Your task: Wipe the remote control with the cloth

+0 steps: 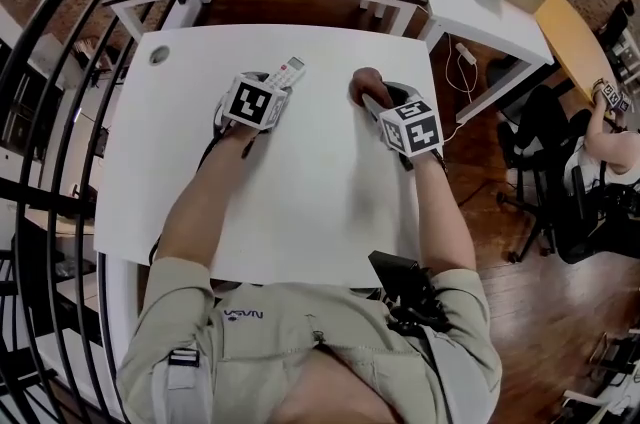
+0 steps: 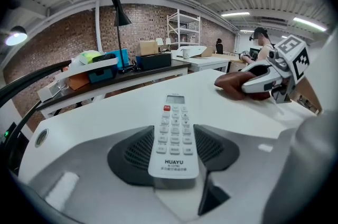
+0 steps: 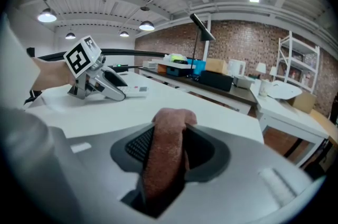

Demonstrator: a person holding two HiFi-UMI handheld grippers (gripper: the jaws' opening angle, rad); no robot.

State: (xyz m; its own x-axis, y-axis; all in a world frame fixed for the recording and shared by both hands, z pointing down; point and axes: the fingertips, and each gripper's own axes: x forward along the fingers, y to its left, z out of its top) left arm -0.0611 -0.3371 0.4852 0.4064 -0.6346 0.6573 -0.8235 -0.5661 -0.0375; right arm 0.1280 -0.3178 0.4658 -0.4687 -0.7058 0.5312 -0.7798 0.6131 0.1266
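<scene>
Remote control — slim white plastic, fuzzy brown cloth

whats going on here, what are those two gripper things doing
A person at a white table works two handheld grippers. The left gripper is clamped on a white remote control, the right gripper on a brown cloth. The two are apart, so the cloth is not yet touching the remote.

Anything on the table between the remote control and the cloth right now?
Nothing: the head view shows only bare white table between remote control and cloth.
</scene>
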